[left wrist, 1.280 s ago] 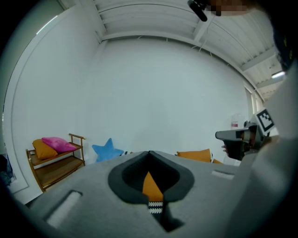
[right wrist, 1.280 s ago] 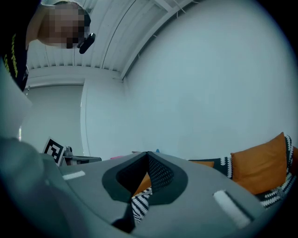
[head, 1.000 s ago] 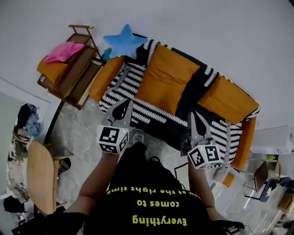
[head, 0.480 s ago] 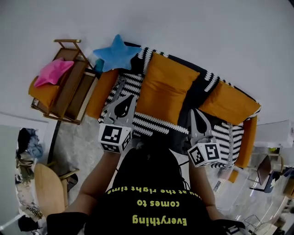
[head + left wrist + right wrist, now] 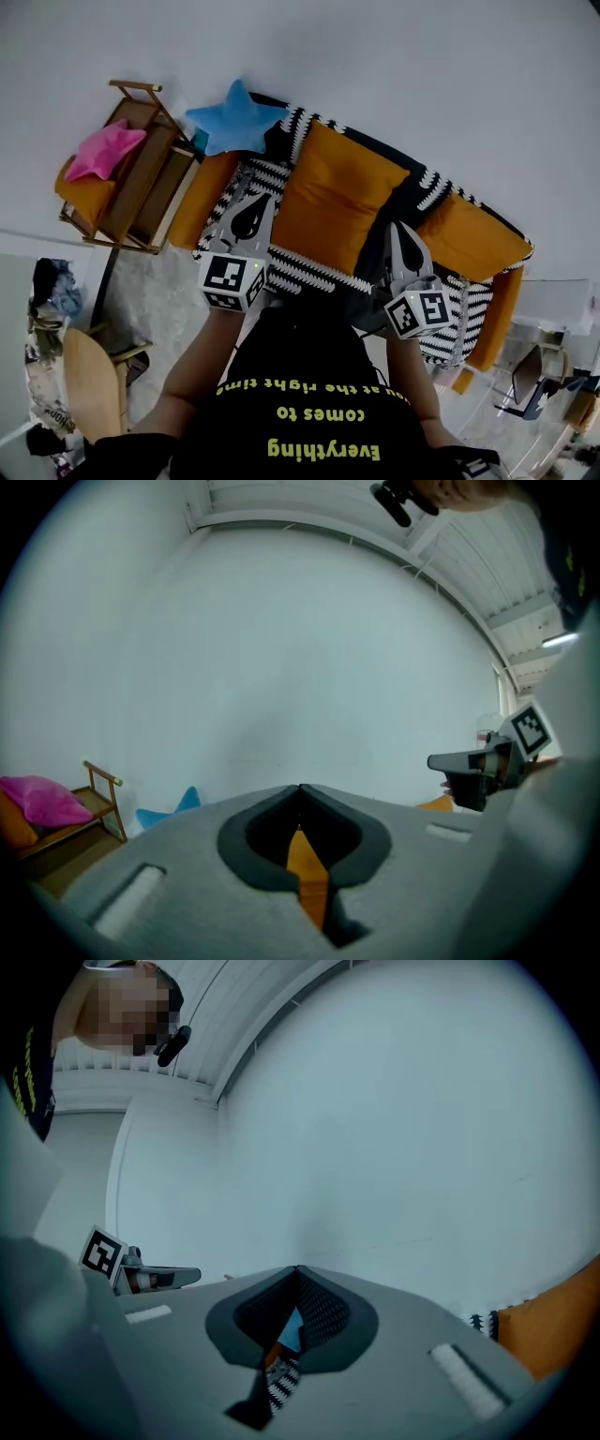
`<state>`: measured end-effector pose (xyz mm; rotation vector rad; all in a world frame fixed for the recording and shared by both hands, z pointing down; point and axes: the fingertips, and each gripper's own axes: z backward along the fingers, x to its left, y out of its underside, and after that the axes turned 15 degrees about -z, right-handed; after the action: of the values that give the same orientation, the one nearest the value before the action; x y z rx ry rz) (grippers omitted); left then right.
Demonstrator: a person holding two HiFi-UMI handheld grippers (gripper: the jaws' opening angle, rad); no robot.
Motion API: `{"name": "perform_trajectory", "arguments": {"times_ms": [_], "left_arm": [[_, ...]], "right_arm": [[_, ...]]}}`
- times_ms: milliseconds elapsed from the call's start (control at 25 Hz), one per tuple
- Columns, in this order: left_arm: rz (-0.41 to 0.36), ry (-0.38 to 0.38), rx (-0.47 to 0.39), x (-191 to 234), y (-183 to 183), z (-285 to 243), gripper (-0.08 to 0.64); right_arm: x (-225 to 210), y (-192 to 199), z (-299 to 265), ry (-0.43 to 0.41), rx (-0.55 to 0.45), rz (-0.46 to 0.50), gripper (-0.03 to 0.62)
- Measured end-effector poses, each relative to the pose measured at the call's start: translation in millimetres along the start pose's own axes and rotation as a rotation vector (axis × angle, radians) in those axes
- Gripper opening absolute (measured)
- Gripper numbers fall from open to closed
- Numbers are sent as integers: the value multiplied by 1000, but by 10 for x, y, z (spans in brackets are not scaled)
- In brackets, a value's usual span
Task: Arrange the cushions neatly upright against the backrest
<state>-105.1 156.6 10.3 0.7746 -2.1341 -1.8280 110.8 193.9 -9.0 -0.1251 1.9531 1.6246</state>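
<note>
A sofa [image 5: 272, 267] with a black-and-white striped cover stands against the white wall. A large orange cushion [image 5: 337, 202] lies slanted across its middle, and another orange cushion [image 5: 473, 236] lies at its right end. A blue star cushion [image 5: 234, 117] leans at the sofa's far left corner. My left gripper [image 5: 253, 208] hovers shut and empty over the left seat, beside the large cushion. My right gripper [image 5: 401, 232] is shut and empty too, above the gap between the two orange cushions. In the left gripper view the star cushion [image 5: 169, 810] shows low at the left.
A wooden rack [image 5: 141, 178] left of the sofa holds a pink cushion [image 5: 98, 150] and an orange one [image 5: 80, 192]. A wooden chair [image 5: 89, 384] stands at the lower left. A white cabinet [image 5: 562, 305] and small clutter stand at the right.
Both grippers stay shut and have edged a little toward the sofa. The view has shifted slightly. No cushion has moved.
</note>
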Motion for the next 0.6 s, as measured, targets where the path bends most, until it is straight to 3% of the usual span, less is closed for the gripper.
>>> {"name": "perform_trajectory", "arguments": {"times_ms": [320, 600], "left_arm": [[15, -71, 29, 91, 8, -451, 2], [61, -100, 95, 181, 313, -618, 2]], "right_arm": [[-459, -263, -488, -48, 32, -3, 11], [-700, -170, -866, -43, 83, -12, 11]]}}
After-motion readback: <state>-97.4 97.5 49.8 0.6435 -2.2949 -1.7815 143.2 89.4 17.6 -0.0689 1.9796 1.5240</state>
